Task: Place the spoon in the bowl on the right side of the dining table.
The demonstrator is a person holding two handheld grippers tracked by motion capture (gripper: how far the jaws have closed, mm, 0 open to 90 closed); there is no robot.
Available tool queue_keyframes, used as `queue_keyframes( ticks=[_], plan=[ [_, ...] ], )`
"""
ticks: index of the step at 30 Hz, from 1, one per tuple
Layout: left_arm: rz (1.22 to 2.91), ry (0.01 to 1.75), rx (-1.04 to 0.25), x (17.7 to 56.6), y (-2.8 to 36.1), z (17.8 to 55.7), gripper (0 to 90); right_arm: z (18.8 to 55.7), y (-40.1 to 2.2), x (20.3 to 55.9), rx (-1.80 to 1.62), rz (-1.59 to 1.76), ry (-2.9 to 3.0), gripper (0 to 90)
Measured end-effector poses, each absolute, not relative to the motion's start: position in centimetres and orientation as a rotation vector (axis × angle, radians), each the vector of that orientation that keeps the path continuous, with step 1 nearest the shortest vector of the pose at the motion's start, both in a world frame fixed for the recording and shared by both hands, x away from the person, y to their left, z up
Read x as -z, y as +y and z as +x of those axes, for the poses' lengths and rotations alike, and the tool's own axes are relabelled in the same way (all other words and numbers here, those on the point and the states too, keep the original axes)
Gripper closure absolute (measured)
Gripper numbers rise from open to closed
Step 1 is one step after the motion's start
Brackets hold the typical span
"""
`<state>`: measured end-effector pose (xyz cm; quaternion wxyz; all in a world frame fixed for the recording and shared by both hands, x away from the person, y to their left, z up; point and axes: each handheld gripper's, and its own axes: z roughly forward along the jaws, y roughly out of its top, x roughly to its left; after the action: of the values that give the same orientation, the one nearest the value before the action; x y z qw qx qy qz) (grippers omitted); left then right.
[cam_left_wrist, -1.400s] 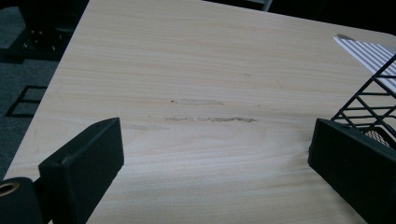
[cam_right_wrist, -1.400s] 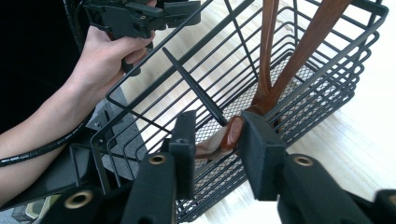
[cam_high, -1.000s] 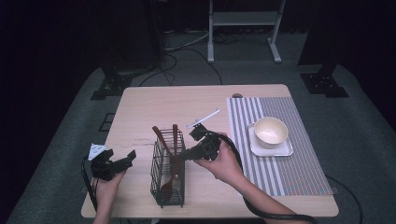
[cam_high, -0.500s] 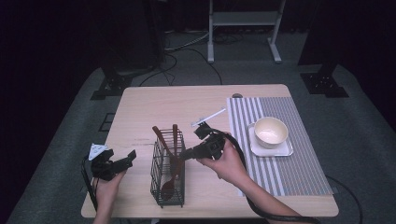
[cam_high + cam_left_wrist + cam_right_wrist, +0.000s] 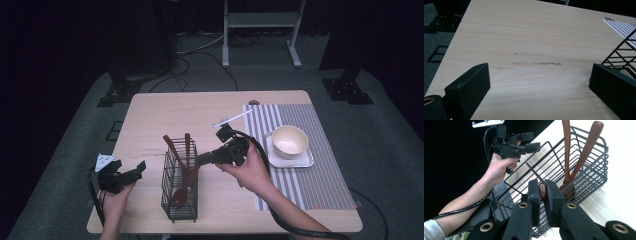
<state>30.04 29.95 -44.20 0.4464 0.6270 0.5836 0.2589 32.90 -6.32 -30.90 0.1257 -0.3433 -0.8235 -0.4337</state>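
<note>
Raised slightly, right gripper [image 5: 543, 195] jaws clamp a wooden utensil [image 5: 542, 190], its end hidden between them.

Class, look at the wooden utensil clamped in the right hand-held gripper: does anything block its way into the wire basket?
Nothing visible does. The right hand-held gripper holds the wooden utensil at the wire basket, whose top is open; two other wooden utensils stand at its far end.

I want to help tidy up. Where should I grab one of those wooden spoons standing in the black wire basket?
Probably by the handle end, coming from above. The wooden spoons stand with handles poking over the wire basket's rim, bowls down inside. The right gripper pinches a third one's handle tip just like that.
</note>
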Motion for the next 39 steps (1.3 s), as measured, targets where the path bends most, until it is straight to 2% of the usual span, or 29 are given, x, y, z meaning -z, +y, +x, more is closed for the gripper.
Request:
queue_keyframes(
  ticks=[39],
  plan=[
    [1.552, 1.448, -0.642, 44.3, 30.0, 30.1, 2.6, 33.2, -10.3, 28.1, 1.36, -1.063, -2.319, 83.2]
  ],
)
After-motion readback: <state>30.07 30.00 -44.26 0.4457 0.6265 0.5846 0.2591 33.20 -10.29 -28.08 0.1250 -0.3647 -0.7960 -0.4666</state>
